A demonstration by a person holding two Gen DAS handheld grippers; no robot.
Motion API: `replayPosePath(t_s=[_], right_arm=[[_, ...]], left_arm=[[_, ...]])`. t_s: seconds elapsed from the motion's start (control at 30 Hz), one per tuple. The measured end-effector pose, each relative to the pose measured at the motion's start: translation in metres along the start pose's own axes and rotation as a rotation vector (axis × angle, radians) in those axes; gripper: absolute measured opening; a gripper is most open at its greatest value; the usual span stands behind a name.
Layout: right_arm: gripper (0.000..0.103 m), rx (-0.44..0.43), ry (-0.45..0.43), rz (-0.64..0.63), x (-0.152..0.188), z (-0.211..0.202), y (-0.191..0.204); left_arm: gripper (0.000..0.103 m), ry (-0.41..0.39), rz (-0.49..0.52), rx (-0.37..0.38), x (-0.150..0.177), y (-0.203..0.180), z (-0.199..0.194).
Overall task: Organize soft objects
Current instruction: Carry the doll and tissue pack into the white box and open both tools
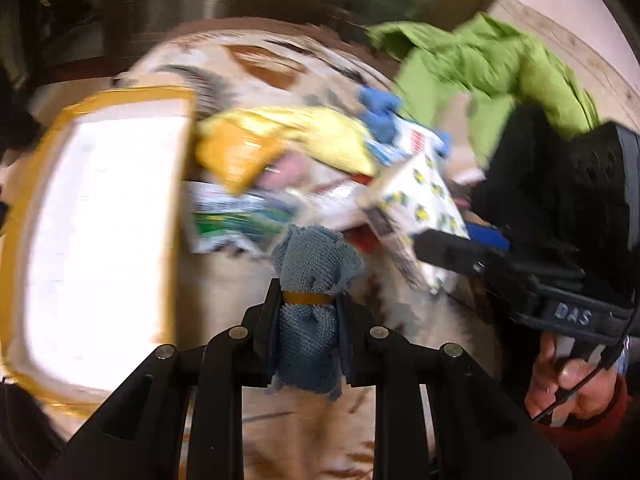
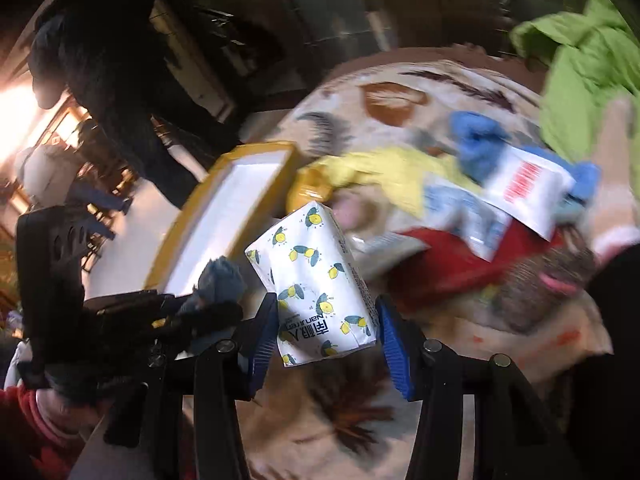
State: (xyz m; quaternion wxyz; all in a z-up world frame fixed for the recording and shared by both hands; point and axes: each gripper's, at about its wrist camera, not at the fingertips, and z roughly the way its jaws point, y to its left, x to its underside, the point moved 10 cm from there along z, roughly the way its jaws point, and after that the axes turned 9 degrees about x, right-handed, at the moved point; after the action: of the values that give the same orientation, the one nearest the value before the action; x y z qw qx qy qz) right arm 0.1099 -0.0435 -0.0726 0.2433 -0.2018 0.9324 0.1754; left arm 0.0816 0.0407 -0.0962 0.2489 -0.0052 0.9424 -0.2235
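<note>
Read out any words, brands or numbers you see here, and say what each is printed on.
"DAS": on the black right gripper body, seen from the left wrist.
"Nanuren": upside down on the white lemon-print tissue pack, followed by Chinese characters.
Red print on the white packet: too blurred to read.

Tray (image 1: pixel 176 216) on the left of the bed (image 1: pixel 224 280). Pile of packets (image 1: pixel 248 220) just right of it. Jacket (image 1: pixel 480 64) behind, far right. Cloth (image 1: pixel 312 280) in front.
</note>
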Motion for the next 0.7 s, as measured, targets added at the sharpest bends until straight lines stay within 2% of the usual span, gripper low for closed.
replayPosePath(t_s=[0.27,0.43,0.7], right_arm=[[0.050,-0.096,0.024,-0.021,-0.047,0.050,0.072],[0.050,-0.075,0.041,-0.029,-0.078,0.093,0.102],[0.050,-0.015,0.065,-0.025,-0.112,0.147,0.116]], left_arm=[[0.021,-0.095,-0.088,-0.170,-0.038,0.094,-0.038],[0.021,-0.114,-0.096,-0.255,-0.071,0.143,-0.038],[0.021,-0.074,-0.164,-0.297,-0.096,0.206,-0.007]])
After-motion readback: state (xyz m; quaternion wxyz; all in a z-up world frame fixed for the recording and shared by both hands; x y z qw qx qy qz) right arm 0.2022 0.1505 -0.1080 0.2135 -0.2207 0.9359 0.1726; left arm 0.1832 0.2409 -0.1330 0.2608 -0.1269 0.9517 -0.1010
